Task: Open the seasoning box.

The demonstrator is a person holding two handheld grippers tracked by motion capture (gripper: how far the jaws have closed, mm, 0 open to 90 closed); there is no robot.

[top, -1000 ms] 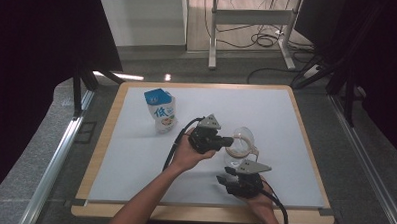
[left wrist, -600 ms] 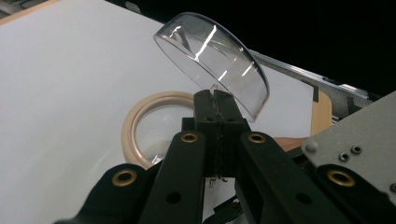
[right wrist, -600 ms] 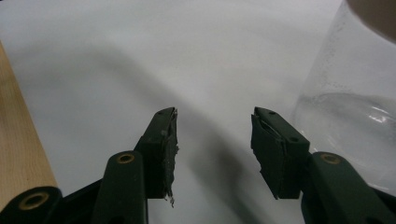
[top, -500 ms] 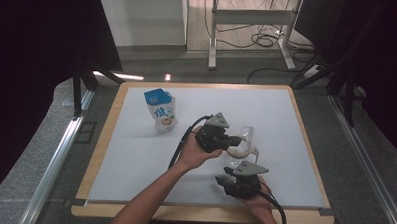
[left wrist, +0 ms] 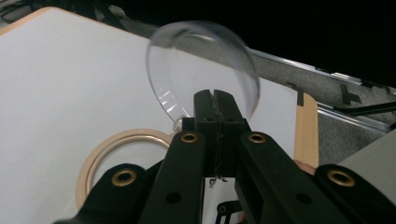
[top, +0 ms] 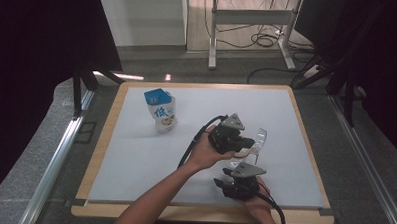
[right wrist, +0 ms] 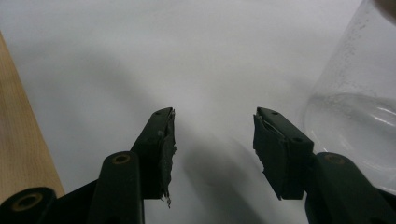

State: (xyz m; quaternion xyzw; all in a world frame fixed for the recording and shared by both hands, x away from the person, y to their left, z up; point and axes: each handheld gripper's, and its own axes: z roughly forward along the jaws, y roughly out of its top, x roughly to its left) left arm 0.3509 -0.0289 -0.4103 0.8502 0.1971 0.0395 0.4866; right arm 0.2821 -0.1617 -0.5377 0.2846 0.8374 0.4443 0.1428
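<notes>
Apparently lid removal: clear domed lid (left wrist: 201, 65) pinched and raised off its container.

Left gripper (left wrist: 215, 100): jaws together, clamped on the lid's rim; lid tilted in the air above the tan-rimmed clear container (left wrist: 122, 154) on the white table (top: 135, 155). Right gripper (right wrist: 212, 135): jaws apart, empty, low over the table beside the container. Milk carton (top: 160, 109) stands well apart. Judged next: carry the lid clear, set it down.

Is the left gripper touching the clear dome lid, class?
Touching. In the left gripper view, the left gripper has its jaws shut on the rim of the clear dome lid.
</notes>
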